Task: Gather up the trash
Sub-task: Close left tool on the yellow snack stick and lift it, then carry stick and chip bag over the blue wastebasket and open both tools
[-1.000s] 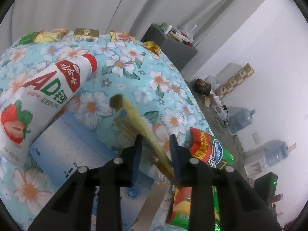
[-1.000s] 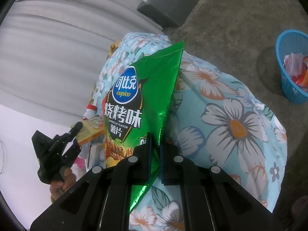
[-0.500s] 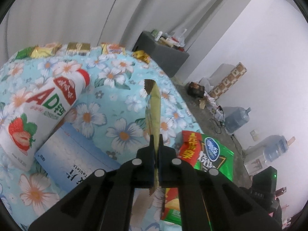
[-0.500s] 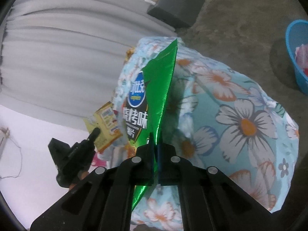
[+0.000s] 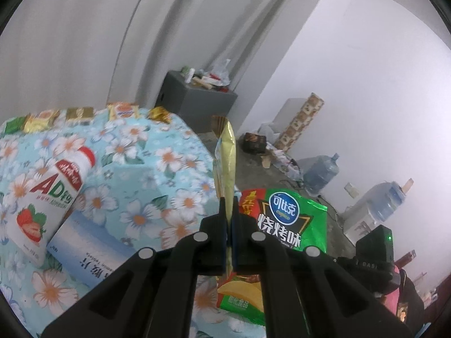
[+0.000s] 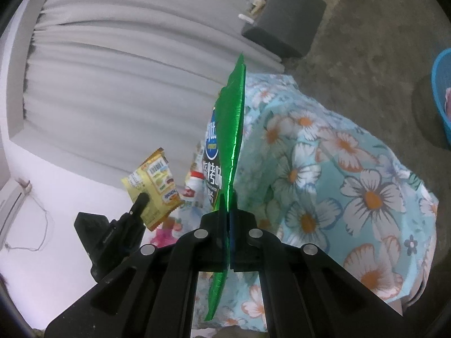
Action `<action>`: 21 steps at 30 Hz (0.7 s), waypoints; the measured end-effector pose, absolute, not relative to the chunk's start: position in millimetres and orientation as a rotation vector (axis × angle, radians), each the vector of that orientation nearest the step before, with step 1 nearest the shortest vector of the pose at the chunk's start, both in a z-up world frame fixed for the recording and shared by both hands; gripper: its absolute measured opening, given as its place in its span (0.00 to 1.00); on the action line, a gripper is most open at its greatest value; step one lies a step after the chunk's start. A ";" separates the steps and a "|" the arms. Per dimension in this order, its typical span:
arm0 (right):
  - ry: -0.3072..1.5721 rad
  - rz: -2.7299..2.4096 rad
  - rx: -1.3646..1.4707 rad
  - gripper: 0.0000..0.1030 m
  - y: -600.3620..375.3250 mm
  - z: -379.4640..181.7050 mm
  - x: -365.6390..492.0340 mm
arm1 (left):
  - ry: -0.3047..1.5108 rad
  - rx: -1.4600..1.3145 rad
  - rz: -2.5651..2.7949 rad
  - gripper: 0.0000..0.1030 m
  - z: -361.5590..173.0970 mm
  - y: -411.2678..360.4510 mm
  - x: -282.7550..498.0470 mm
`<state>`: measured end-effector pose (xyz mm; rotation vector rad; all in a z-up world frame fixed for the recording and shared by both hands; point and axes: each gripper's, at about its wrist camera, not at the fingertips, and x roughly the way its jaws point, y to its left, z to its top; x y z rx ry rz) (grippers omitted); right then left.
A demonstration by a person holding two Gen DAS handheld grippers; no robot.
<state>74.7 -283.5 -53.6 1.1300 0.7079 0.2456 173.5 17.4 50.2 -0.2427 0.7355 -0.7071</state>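
Observation:
My left gripper (image 5: 229,219) is shut on a thin yellow snack wrapper (image 5: 225,157) that stands edge-on above the flowered table (image 5: 146,174). In the right wrist view the same wrapper (image 6: 153,183) hangs from the left gripper (image 6: 141,200) at the lower left. My right gripper (image 6: 227,214) is shut on a green chip bag (image 6: 232,129), lifted off the table and seen edge-on. The left wrist view shows that bag (image 5: 284,222) face-on at the right, held up by the right gripper's black body.
A strawberry milk bottle (image 5: 50,200) and a blue-white box (image 5: 84,250) lie on the table. Several small wrappers (image 5: 76,114) line its far edge. A blue basket (image 6: 441,98) with trash stands on the floor at right. A grey cabinet (image 5: 194,104) stands behind, water jugs (image 5: 321,173) along the wall.
The left jaws closed on the yellow wrapper and lifted it off the table. The right gripper rose with the green bag, which turned edge-on.

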 end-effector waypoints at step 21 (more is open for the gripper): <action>0.496 0.223 1.188 0.00 -340.3 -36.0 27.1 | 0.647 -0.030 -0.881 0.02 85.8 -85.2 128.8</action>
